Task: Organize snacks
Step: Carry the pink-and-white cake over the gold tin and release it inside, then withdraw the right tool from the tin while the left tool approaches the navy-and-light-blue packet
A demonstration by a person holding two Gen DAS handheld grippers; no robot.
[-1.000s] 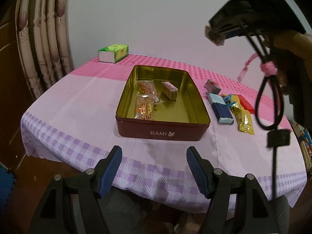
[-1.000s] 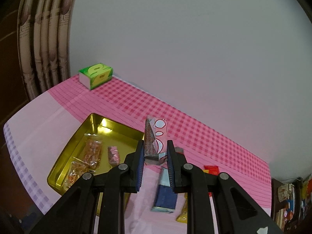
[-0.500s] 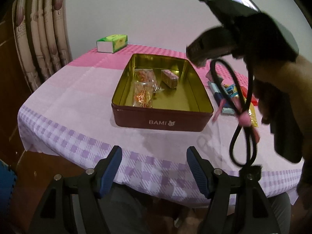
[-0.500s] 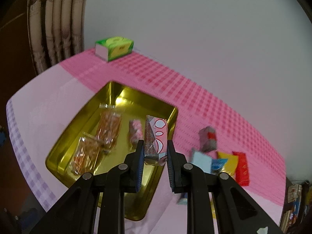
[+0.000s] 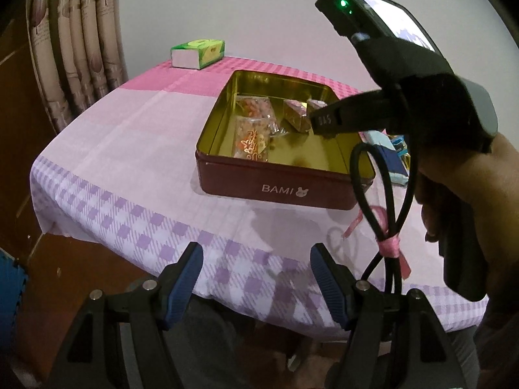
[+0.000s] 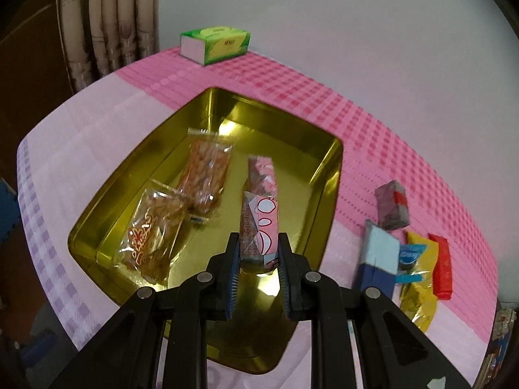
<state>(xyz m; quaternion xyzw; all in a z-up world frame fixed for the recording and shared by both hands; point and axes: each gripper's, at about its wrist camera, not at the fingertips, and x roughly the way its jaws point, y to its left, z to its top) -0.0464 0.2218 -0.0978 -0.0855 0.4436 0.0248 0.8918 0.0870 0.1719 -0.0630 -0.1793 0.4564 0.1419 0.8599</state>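
Right gripper pinches pink snack, long axis along fingers, above tin floor near its right wall; left gripper spread, empty, off table's near edge

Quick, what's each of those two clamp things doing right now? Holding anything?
Left hand-held gripper: open, holding nothing, above the table's near edge.
Right hand-held gripper: closed on a small pink-and-white wrapped snack, over the gold-lined rectangular tin.

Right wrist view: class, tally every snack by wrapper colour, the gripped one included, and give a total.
Clear packets: 2
Pink packs: 2
Blue packs: 2
Grey pack: 1
Yellow packet: 1
Red packet: 1
Total: 9
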